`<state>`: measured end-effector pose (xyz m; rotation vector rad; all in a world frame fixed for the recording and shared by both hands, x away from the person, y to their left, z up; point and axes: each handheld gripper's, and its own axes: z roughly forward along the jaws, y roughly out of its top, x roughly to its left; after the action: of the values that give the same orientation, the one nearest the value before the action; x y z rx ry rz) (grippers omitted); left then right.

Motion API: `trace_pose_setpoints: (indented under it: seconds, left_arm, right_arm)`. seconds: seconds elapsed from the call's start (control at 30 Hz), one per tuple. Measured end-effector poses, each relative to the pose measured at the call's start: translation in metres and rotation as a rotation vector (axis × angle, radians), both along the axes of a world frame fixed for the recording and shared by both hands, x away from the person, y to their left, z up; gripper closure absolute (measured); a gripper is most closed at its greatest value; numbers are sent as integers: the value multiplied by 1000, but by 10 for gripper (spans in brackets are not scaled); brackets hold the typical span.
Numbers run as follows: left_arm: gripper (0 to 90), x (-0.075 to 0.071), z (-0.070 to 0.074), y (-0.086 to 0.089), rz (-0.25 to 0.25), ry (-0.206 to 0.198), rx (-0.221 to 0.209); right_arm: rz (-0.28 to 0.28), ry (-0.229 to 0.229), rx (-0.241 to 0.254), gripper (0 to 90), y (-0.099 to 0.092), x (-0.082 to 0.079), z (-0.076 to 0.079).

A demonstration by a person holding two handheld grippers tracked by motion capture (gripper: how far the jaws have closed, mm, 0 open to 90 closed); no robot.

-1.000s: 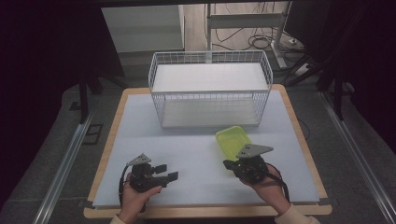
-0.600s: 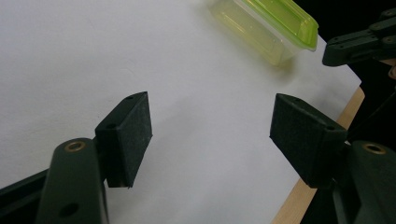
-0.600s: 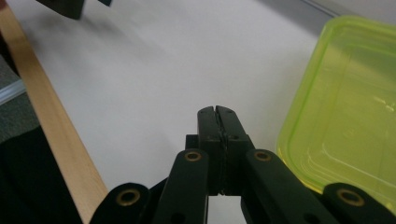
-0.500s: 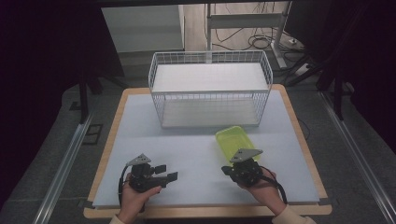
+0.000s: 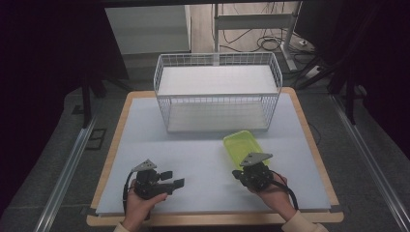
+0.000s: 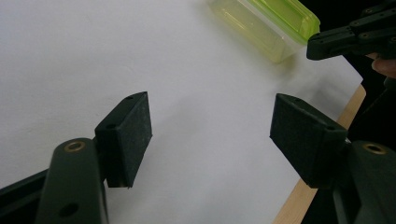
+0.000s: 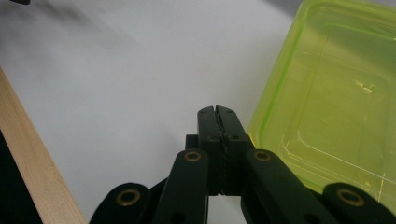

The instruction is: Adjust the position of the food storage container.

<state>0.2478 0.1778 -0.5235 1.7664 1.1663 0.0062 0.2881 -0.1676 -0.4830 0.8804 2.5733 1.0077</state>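
Compared with a second ago, the right gripper (image 5: 240, 174) has moved slightly nearer to the person, jaws pressed together on nothing, just beside the translucent yellow-green plastic container (image 5: 241, 146) on the white table cover (image 5: 193, 154). The left gripper (image 5: 173, 178) stayed in place, jaws wide apart and empty.

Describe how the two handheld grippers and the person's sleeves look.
Both the left gripper and the right gripper are black, with a grey three-cornered plate on top, brass-coloured rivets at the linkages and a black cable trailing back. Flat rectangular black fingers. Light beige sleeve cuffs.
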Motion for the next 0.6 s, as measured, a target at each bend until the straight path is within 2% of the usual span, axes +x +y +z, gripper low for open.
trace_pose_setpoints:
  seconds: [0.6]
  left_arm:
    - [294, 0, -1, 1, 1, 3, -4]
  right_arm:
    - [-30, 25, -8, 900, -11, 4, -5]
